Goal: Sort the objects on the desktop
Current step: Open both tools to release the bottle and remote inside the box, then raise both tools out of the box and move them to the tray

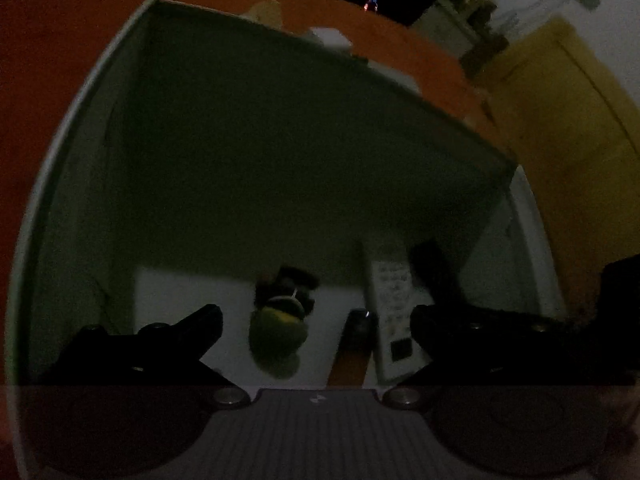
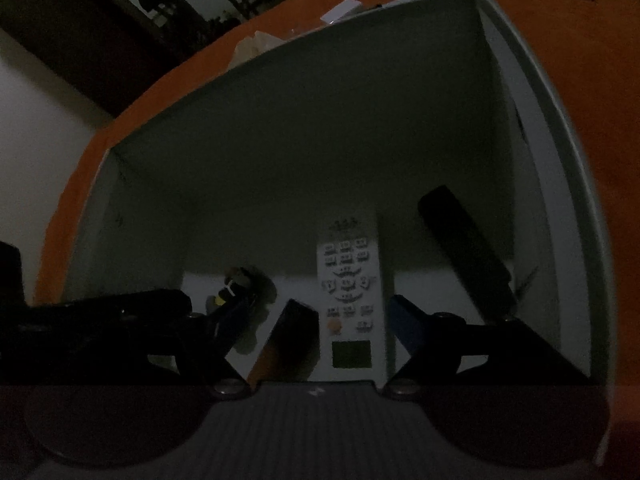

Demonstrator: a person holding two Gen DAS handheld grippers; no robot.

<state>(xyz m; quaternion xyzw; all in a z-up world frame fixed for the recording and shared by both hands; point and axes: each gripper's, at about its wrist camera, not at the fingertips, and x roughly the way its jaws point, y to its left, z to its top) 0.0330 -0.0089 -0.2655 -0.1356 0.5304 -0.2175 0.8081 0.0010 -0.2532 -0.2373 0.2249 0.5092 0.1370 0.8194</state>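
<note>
We see both grippers looking down into a pale, deep box (image 1: 240, 140) standing on the orange desk (image 1: 60, 40), the left gripper (image 1: 316, 320) and the right gripper (image 2: 316, 316) each with fingers spread wide and holding nothing. On the box floor lie a white remote control (image 2: 348, 280), a dark bar (image 2: 464, 248) leaning beside it toward the right wall, an orange-and-black stick (image 1: 352, 352) just left of the remote, and a small green-yellow toy (image 1: 278, 336) further left. The scene is dim, so finer detail escapes us.
</note>
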